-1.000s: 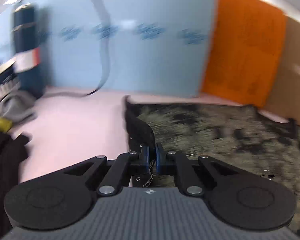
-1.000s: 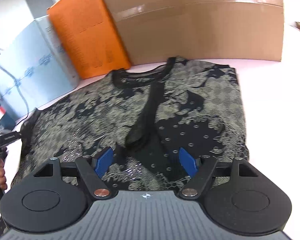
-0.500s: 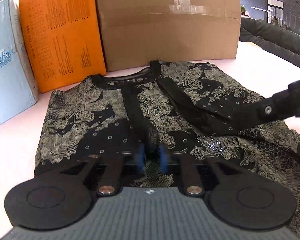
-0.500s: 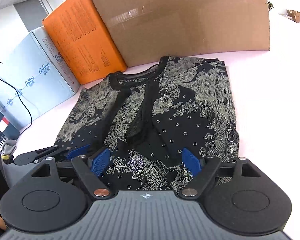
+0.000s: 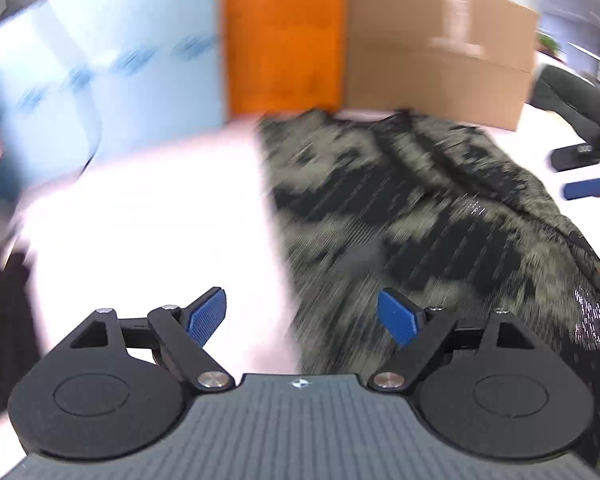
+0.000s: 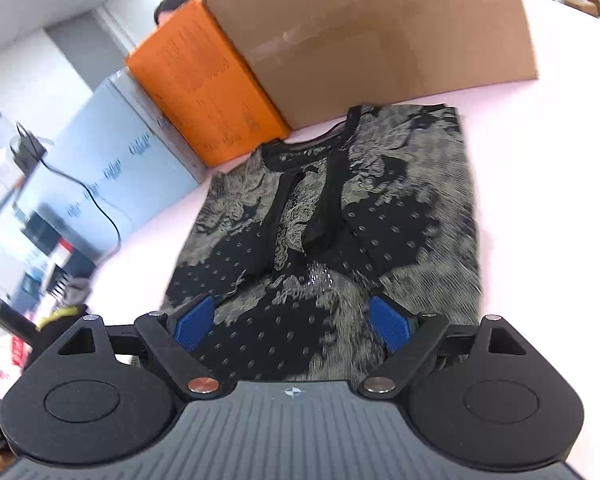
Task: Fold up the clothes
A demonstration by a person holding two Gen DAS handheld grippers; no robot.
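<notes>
the black lace-patterned top with beige print (image 6: 340, 232) lies flat on the pale pink bench (image 6: 540, 184), near the brown cardboard box (image 6: 380, 32) at the far side. both side panels look folded inward to the middle; a crosswise fold seems left. left tongs (image 5: 302, 314) and right tongs (image 6: 292, 326) both gape wide, holding nothing.

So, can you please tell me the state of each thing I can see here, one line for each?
Left gripper: fingers open, holding nothing.
Right gripper: fingers open, holding nothing, above the garment's near part.
Black and beige lace-patterned top: flat on the table, both sides folded in toward the middle.
Brown cardboard box: closed, taped.
Orange box: closed, standing.
Light blue box: closed, standing.
</notes>
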